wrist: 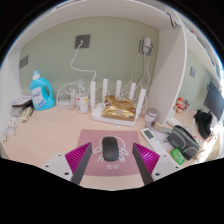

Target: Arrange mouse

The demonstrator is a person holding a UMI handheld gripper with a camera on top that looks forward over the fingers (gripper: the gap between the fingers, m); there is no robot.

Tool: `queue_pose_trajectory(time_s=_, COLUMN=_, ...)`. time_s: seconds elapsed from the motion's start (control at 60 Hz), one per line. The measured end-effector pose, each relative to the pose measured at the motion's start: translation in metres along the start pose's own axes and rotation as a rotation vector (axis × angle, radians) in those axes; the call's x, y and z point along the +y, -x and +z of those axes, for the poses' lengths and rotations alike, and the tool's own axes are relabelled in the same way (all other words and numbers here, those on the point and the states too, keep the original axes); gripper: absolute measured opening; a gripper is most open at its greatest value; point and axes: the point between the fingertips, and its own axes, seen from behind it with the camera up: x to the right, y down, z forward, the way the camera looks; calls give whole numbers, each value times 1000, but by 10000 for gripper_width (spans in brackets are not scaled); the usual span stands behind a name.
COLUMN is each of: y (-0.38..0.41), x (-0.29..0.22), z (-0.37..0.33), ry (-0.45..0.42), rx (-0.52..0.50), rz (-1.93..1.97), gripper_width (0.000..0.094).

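Gripper (111, 160) points forward over a light wooden desk (60, 135), its 2 fingers spread to a middling width with the magenta pads (82, 158) facing inward. The mouse (110, 150) sits between them, just ahead of the tips, resting on a small white mat (120, 163) on the desk. Small gaps seem to show on both sides of the mouse, so the fingers look to be around it and not pressing; contact is hard to tell.

Likely reason for this pose: fingers straddle the mouse lengthwise so a close would catch its 2 long sides, the steadiest grab for a rounded body. Judged stage: lined up for the grasp, mouse not lifted.

Mouse look: dark grey or black, smooth oval shell, long axis running away from the camera, roughly centred between the fingers. No cable visible; wheel and buttons too small to tell.

Beyond the fingers: a white router (117, 104) with upright antennas stands against the wall, something gold lying on top of it. A blue detergent bottle (42, 93) stands well off to the left near small jars. To the right, a cluster of small gadgets and a green item (177, 155), well apart from the mouse. A white cable (77, 62) hangs down the wall.
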Motion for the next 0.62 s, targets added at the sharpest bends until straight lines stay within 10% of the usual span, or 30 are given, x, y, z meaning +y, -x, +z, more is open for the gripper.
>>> queue_pose_trajectory(time_s=0.617, y=15, x=10, z=-151, ry=-76, rx=64, rz=-26, gripper_width=847)
